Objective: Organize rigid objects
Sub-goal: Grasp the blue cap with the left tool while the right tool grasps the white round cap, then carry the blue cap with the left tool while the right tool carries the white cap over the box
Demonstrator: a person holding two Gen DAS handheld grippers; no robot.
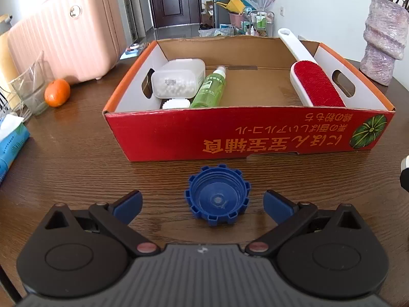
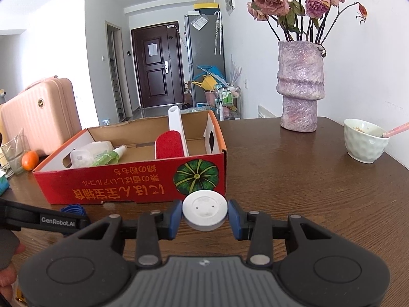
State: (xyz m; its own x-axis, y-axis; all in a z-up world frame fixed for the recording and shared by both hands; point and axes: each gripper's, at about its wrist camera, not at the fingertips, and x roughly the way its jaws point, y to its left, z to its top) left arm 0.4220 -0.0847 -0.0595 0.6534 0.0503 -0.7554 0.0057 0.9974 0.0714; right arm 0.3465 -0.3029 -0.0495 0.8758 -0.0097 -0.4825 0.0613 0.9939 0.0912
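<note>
The left gripper [image 1: 203, 204], marked "GenRobot.AI", gapes around a blue cap [image 1: 217, 195]; the right gripper [image 2: 205, 216] clamps a white disc [image 2: 205, 211] before the red box [image 2: 133, 181].

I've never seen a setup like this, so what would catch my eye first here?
Probably the red cardboard box in the middle of the brown table, holding a red lint brush and a green spray bottle. In front of it lies a blue screw cap, and the right gripper has its jaws closed on a white round disc.
</note>
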